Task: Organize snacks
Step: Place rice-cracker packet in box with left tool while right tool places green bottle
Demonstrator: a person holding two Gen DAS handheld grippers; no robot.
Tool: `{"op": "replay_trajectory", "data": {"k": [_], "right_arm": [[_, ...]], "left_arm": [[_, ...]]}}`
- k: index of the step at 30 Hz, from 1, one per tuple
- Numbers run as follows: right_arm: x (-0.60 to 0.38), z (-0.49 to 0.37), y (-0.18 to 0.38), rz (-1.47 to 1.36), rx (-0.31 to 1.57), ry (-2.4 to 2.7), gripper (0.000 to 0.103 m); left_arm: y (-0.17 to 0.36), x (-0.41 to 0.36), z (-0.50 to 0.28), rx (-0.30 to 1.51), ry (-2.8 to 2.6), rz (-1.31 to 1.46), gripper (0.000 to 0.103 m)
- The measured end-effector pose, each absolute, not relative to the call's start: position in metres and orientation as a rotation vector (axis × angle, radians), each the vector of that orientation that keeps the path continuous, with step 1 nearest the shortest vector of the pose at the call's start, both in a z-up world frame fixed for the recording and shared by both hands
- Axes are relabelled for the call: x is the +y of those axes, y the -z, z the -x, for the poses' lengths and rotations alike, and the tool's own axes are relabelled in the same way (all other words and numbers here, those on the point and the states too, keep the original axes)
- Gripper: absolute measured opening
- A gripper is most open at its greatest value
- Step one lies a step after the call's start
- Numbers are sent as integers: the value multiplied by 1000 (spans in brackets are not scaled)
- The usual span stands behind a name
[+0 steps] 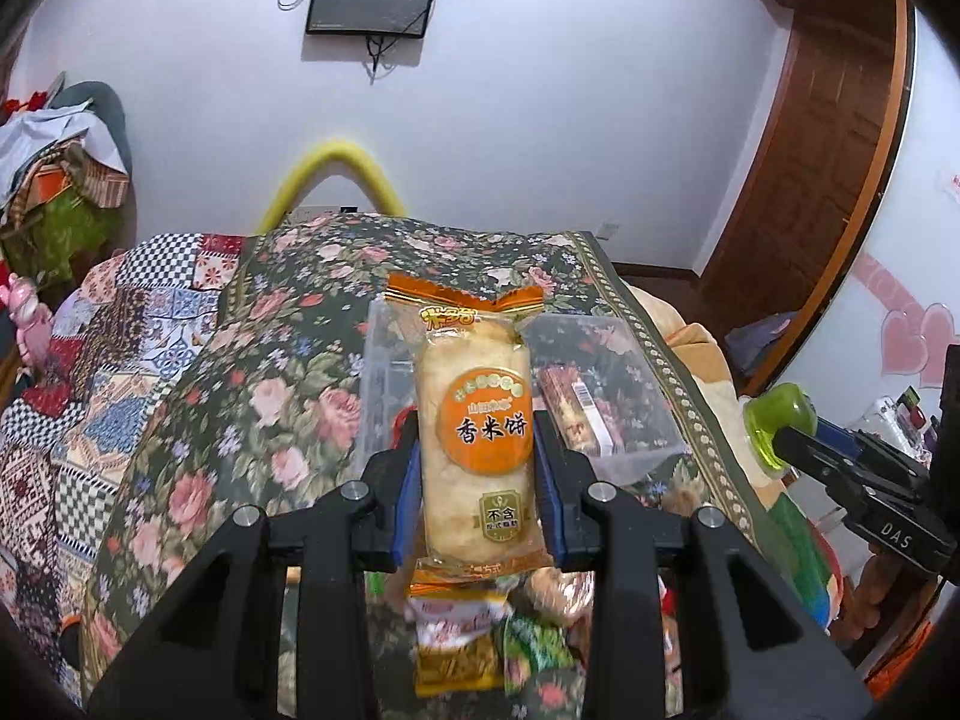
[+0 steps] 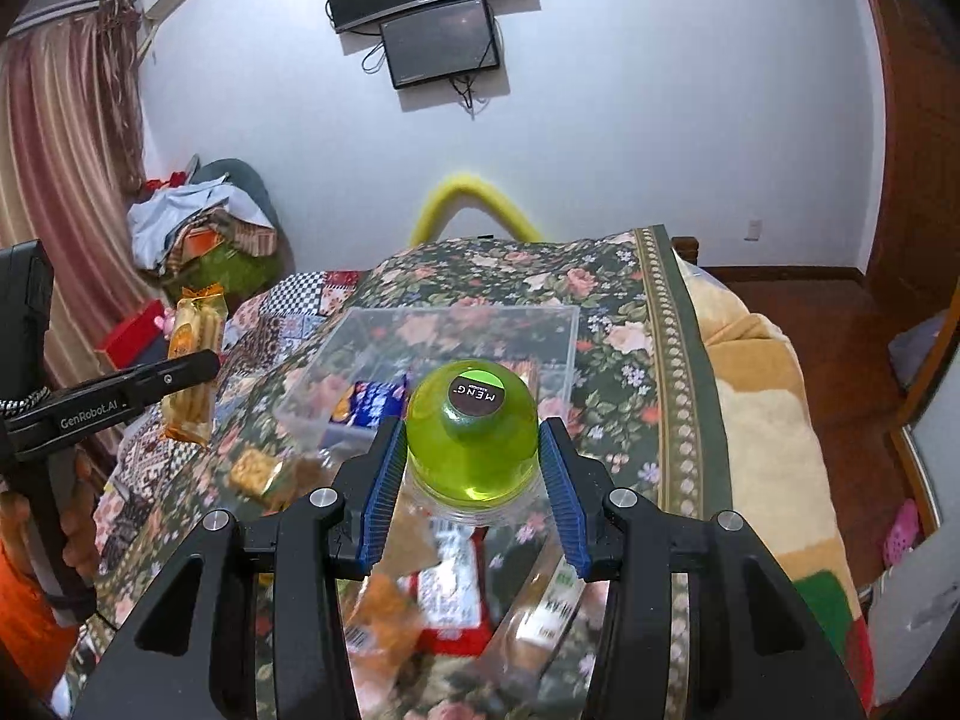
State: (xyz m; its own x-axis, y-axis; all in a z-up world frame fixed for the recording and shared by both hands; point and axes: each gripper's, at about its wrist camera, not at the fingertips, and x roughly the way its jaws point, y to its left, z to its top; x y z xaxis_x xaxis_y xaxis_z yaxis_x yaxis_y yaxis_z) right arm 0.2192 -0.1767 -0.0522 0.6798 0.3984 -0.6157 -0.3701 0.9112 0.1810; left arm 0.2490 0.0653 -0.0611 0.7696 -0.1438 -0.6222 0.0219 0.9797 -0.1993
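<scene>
Snacks in loose wrappers, crinkled foil and clear film, lie blurred on the bed nearest the cameras. Left hand-held gripper: black frame, ribbed blue pads narrowly set and clenched on a rice cracker packet, a long clear sleeve with orange crimped ends and a round orange label, held upright above the bedspread. Right hand-held gripper: same build, pads closed against the sides of a green bottle, smooth translucent plastic, rounded, dark cap facing the camera. Beyond both, a clear plastic box, rectangular and thin-walled, sits on the floral bedspread with a few packets inside. Farthest: a yellow foam tube arched against the white wall.
</scene>
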Motion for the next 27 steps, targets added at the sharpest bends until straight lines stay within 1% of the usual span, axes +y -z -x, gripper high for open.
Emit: {"op": "replay_trajectory", "data": {"k": [13, 21, 27], "right_arm": [[-151, -276, 87, -5, 778, -459, 42], [-121, -304, 111, 47, 851, -495, 42], [-110, -314, 125, 69, 903, -497, 42]], "left_arm": [[100, 60, -319, 749, 91, 151, 33], [123, 73, -346, 784, 41, 144, 33], [132, 78, -351, 794, 11, 148, 33]]}}
